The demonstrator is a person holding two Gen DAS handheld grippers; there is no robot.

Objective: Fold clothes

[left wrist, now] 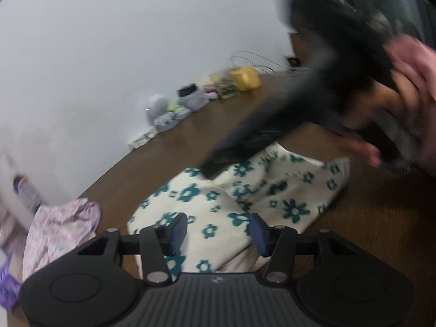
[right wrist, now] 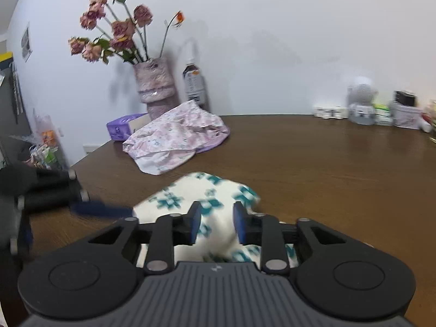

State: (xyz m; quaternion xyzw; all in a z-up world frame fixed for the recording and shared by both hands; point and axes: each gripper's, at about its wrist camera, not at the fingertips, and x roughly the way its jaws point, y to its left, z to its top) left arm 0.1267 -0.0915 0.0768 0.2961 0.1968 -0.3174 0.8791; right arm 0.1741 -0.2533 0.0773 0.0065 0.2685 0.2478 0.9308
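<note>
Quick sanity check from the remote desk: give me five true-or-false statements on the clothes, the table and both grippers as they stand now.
1. The white garment with teal flowers lies on a brown wooden table. True.
2. The pink patterned garment is neatly folded. False: it lies crumpled.
3. The left gripper is clamped on the floral cloth. False: its jaws stand apart above it.
4. A vase of dried roses stands by the wall. True.
5. The right gripper hangs over the pink garment. False: it is over the teal-flowered one.
</note>
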